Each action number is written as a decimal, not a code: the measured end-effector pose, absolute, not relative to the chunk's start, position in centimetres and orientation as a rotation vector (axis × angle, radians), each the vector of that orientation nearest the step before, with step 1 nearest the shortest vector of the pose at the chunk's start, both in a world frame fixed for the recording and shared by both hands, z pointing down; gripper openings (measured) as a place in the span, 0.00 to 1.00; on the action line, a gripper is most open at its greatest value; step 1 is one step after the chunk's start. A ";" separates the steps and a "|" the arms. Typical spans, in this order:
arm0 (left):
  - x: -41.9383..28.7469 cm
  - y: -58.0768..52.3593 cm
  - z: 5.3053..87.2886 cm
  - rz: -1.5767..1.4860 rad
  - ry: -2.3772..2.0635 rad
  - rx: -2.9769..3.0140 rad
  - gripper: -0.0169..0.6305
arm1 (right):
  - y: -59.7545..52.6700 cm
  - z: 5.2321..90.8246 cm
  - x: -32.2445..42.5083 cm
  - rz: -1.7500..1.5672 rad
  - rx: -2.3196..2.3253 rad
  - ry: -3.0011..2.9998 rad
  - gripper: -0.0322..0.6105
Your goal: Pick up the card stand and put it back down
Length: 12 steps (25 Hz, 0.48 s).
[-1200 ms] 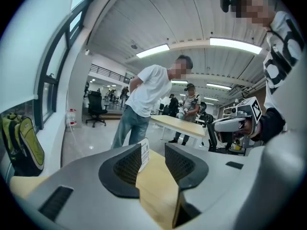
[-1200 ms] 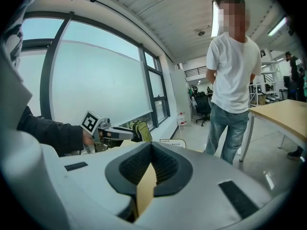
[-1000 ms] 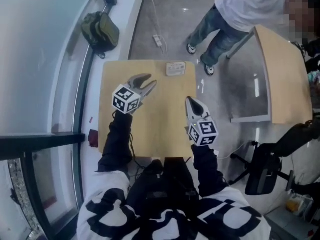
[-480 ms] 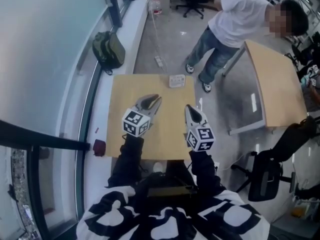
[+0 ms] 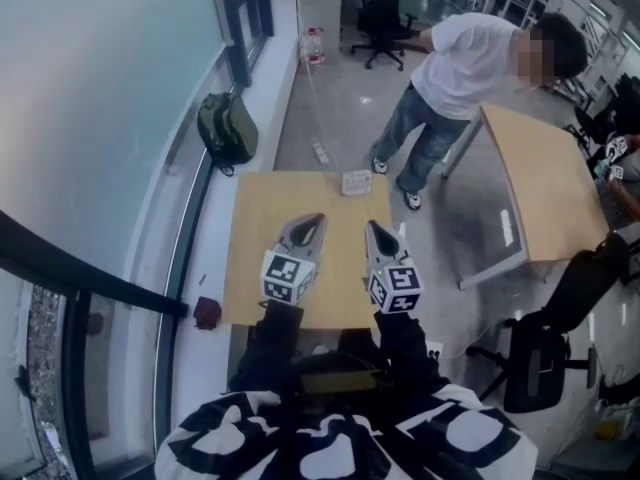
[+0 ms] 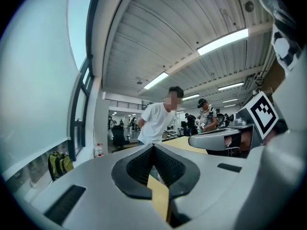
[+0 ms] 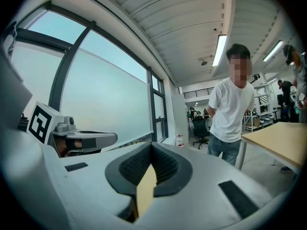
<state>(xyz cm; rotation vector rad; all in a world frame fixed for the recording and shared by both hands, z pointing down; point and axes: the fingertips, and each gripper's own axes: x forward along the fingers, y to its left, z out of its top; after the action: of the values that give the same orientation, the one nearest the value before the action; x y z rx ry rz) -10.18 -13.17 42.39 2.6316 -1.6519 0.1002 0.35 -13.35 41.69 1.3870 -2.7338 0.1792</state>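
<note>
Left gripper: jaws have just closed, with nothing between them. Right gripper: jaws together, empty. Card stand sits at the table's far edge, apart from both. Judgement: stand is down and unheld, so no pick-up is under way.

Head view: overhead, steeply down on light wooden square tabletop, frame centre. Gripper views: close behind own jaws, facing level; both share white-shirted person.

No legible text, labels or numbers
</note>
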 end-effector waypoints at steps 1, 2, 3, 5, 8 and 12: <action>-10.3 -12.8 41.8 0.077 -1.679 2.627 0.04 | -13.0 41.3 0.0 0.163 1.387 -2.736 0.07; -10.4 -12.4 41.3 0.058 -1.703 2.626 0.04 | -12.7 41.0 -0.3 0.148 1.388 -2.737 0.06; -10.4 -12.1 40.9 0.044 -1.723 2.626 0.04 | -12.6 40.8 -0.5 0.134 1.390 -2.736 0.06; -10.4 -11.8 40.4 0.020 -1.749 2.628 0.04 | -12.4 40.5 -0.7 0.118 1.399 -2.734 0.06; -10.1 -11.2 40.2 -0.005 -1.758 2.626 0.04 | -12.0 40.4 -0.6 0.123 1.407 -2.735 0.06; -9.8 -9.8 40.1 -0.027 -1.750 2.647 0.04 | -10.7 40.4 -1.0 0.118 1.425 -2.738 0.06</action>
<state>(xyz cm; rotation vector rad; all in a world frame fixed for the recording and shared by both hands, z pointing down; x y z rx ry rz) -9.83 -9.81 40.08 2.6472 -1.7501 -0.0267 -1.03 -10.67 40.44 1.4249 -2.7380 0.1176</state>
